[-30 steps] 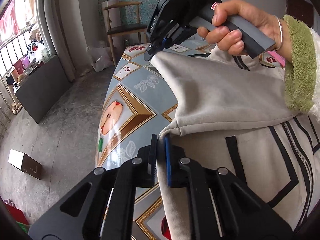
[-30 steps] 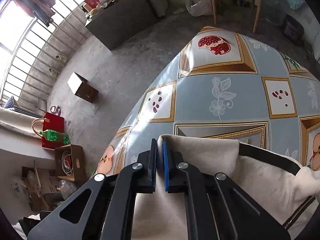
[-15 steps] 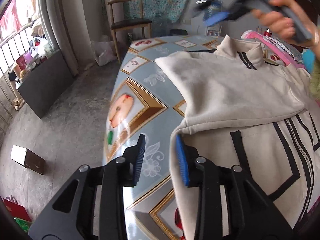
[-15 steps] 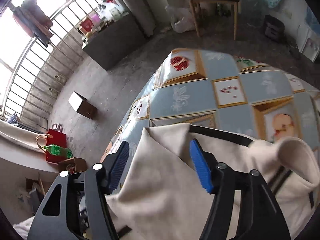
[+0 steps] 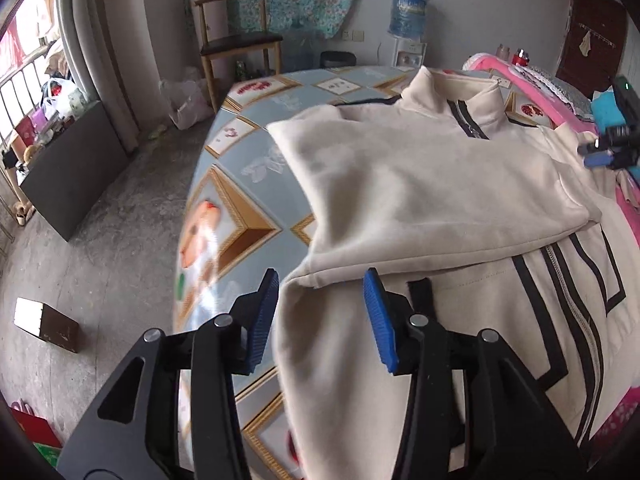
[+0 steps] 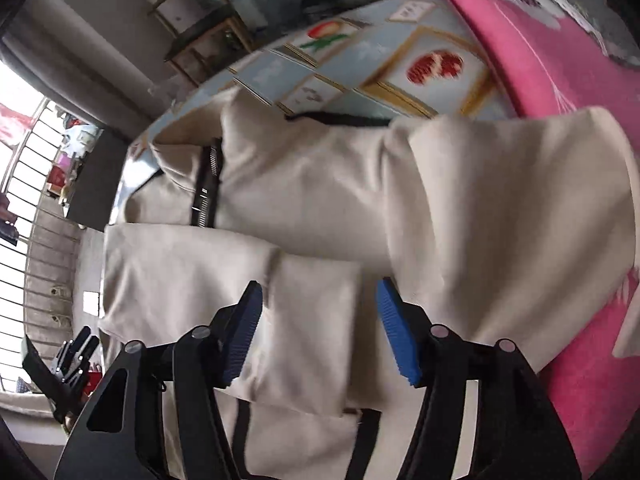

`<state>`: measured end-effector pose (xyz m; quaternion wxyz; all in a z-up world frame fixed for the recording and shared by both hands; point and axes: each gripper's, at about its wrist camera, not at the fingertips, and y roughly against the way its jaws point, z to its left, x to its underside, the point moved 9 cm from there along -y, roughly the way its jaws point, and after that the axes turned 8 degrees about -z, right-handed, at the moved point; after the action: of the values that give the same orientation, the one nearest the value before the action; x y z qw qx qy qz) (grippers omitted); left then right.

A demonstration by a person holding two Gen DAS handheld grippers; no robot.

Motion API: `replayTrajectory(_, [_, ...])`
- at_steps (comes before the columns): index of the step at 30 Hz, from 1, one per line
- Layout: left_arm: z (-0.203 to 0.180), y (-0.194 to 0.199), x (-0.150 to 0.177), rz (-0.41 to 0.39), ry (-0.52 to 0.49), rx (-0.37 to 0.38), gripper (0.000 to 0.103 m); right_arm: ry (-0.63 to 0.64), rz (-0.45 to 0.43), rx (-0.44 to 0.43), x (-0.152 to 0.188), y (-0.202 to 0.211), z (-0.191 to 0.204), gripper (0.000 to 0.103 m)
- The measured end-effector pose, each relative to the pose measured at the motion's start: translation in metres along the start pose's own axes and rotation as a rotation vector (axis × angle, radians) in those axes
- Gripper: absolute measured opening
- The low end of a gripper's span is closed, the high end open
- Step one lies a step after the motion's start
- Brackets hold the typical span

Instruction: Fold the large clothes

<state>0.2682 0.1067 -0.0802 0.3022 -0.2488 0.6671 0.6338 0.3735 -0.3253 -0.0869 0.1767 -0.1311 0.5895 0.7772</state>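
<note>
Released since the earlier frames, the folded sleeve (image 5: 432, 196) no longer hangs between two clenched grippers — it lies flat across the chest of the cream jacket (image 5: 460, 320), and the right gripper (image 5: 604, 152), formerly at the sleeve's far corner, now appears at the 3 o'clock edge of the left wrist view.

Left gripper (image 5: 324, 316): jaws opening, blue pads apart. The jacket's hem edge passes between them, but neither pad presses on the cloth.

Right gripper (image 6: 320, 328): jaws closing, pads apart, hovering over a cream panel of the jacket (image 6: 312, 208); the view is motion-blurred, and no cloth is pinched.

Jacket: spread on the surface (image 5: 248, 184), which carries a pale blue cloth printed with gold-framed fruit pictures. Collar (image 5: 456, 92) toward 12 o'clock, black zipper (image 5: 468, 124) running down from it, black stripe trim toward 4 o'clock. The folded sleeve runs from about 10 o'clock to 3 o'clock over the body.

Surroundings: pink blanket (image 6: 560, 60) at 2 o'clock in the right wrist view, just beside the jacket; wooden chair (image 5: 236, 36) at 11 o'clock and water dispenser (image 5: 408, 28) at 1 o'clock in the left wrist view; small brown box (image 5: 46, 324) on the floor at 8 o'clock.
</note>
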Motion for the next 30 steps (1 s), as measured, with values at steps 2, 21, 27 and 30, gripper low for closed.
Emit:
replayTrajectory(2, [-0.006, -0.011, -0.002, 0.006, -0.010, -0.013, 0.042, -0.020, 0.014, -0.002, 0.007, -0.016, -0.003, 0.044])
replayTrajectory(21, [-0.002, -0.023, 0.002, 0.028, -0.011, -0.077, 0.033, 0.157, -0.099, 0.159, -0.018, -0.020, 0.006, 0.005])
replayTrajectory(27, [0.005, -0.008, 0.000, 0.011, -0.018, -0.073, 0.034, 0.182, -0.184, 0.199, -0.014, 0.002, 0.005, 0.010])
replayTrajectory(30, [0.014, 0.011, -0.007, -0.022, -0.034, -0.083, 0.034, 0.292, -0.243, 0.085, -0.001, 0.031, 0.046, 0.034])
